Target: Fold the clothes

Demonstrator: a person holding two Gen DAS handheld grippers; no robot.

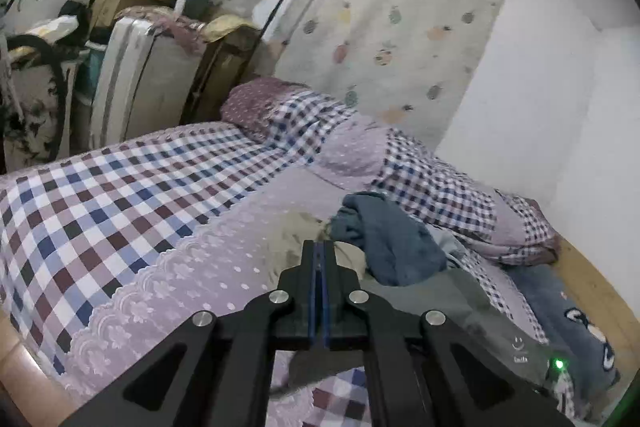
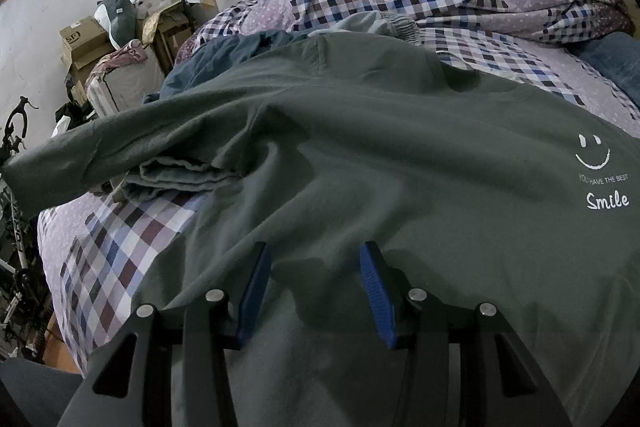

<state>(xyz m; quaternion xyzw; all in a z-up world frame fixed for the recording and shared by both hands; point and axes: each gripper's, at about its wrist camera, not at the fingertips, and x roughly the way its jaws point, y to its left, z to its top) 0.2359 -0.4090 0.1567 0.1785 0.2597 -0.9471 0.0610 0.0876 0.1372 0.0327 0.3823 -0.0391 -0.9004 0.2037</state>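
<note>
Across the near edge of the bed [image 2: 100, 239] the green T-shirt [image 2: 360, 131] spreads flat, directly under the spread-fingered, empty right gripper [image 2: 314, 259], its sleeve trailing leftward toward the left gripper [image 1: 319, 247], pinched together apparently on nothing.

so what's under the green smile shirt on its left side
A folded grey-green cloth pokes out from beneath the green shirt, lying on the checked bedsheet. How far the cloth runs under the shirt is covered, as is the sheet beneath.
</note>
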